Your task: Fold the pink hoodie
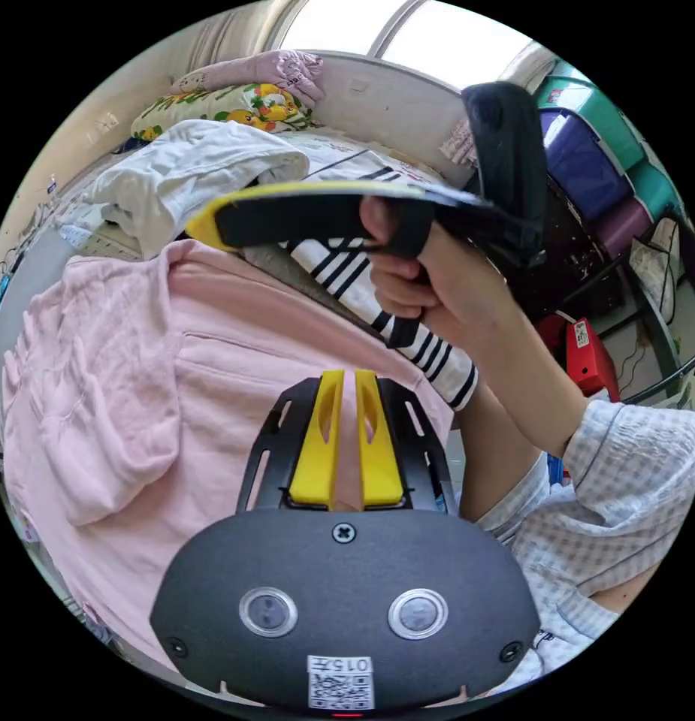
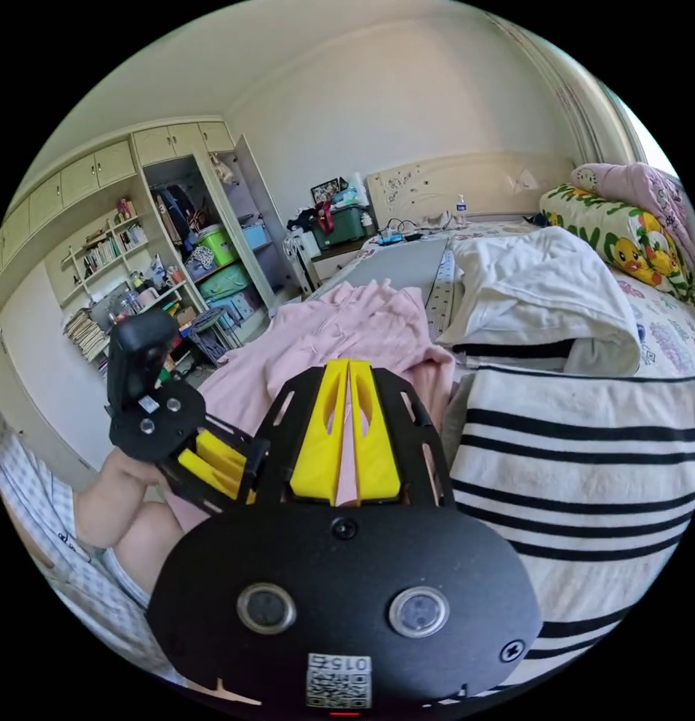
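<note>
Pink hoodie [image 1: 137, 390] spread at frame centre; left gripper [image 1: 349, 379] and right gripper [image 2: 349, 372], jaws clenched, grasping nothing.

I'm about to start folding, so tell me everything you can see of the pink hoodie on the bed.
The pink hoodie is a pale pink, soft knit-looking garment, spread out and rumpled on the bed. One crumpled sleeve lies folded over its body. It lies beside a black-and-white striped cloth and touches it along one edge, with a white garment past that. Neither gripper looks clamped on it.
</note>
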A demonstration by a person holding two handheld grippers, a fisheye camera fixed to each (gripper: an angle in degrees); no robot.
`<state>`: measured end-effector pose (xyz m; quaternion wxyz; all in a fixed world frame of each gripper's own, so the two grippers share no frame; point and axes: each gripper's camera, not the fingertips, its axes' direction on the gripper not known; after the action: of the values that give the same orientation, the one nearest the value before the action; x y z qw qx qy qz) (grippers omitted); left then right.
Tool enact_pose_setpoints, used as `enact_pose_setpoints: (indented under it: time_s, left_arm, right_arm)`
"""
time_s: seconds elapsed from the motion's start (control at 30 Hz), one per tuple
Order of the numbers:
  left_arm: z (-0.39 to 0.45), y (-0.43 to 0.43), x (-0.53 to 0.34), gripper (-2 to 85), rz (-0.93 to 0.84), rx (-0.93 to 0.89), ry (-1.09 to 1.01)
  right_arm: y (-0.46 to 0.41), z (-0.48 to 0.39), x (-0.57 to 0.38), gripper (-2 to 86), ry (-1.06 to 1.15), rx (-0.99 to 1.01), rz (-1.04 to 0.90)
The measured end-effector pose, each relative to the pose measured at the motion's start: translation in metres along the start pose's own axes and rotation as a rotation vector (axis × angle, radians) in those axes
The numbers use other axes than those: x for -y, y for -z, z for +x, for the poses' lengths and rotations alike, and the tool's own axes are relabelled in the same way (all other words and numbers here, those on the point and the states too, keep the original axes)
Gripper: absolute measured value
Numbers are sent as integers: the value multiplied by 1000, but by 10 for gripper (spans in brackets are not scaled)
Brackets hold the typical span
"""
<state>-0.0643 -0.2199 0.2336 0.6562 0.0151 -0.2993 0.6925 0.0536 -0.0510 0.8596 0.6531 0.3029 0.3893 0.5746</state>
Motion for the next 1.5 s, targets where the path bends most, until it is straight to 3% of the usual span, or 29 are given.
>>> enact_pose_setpoints:
  time_s: [0.07, 0.17, 0.3, 0.43, 0.53, 0.63, 0.73, 0.83, 0.97, 1.0, 1.1, 1.23, 1.37, 1.5]
  left_arm:
    - [-15, 17, -27, 51, 32, 123, 48]
    - [-70, 45, -80, 70, 165, 294, 348]
    - [-107, 69, -129, 77, 401, 117, 529]
    - [-106, 62, -141, 68, 329, 65, 503]
    - [-104, 41, -141, 63, 174, -9, 430]
    - [-103, 37, -151, 61, 145, 9, 409]
    - [-104, 56, -169, 61, 199, -35, 408]
    - [-90, 112, -201, 75, 419, 19, 436]
    - [-48, 201, -286, 77, 924, 237, 516]
    - [-36, 219, -317, 61, 1085, 306, 536]
    - [-17, 243, -377, 11, 1289, 438, 604]
    - [-36, 242, -391, 22, 1196, 407, 656]
    - [-76, 211, -360, 71, 941, 321, 692]
    - [-98, 165, -293, 80, 631, 146, 508]
  right_arm:
    - [-14, 7, -10, -1, 1, 2, -21]
    - [-28, 22, -1, 7, -92, 54, 16]
    - [-52, -4, 50, 47, 13, 80, -65]
    - [-77, -26, 97, 86, 60, 105, -120]
    - [-112, -7, 138, 89, -7, 45, -122]
    - [-171, 27, 169, 85, -138, -26, -306]
    - [-210, 38, 180, 66, -188, 80, -454]
    - [-190, 20, 187, 47, -148, 135, -345]
    - [-128, -58, 181, 43, 136, 402, -262]
    - [-112, -84, 169, 46, 231, 485, -282]
    - [-99, -132, 132, 73, 410, 522, -450]
    - [-79, -109, 111, 73, 397, 562, -459]
    - [-32, -8, 106, 59, 129, 535, -192]
    - [4, 73, 106, 72, -86, 205, -138]
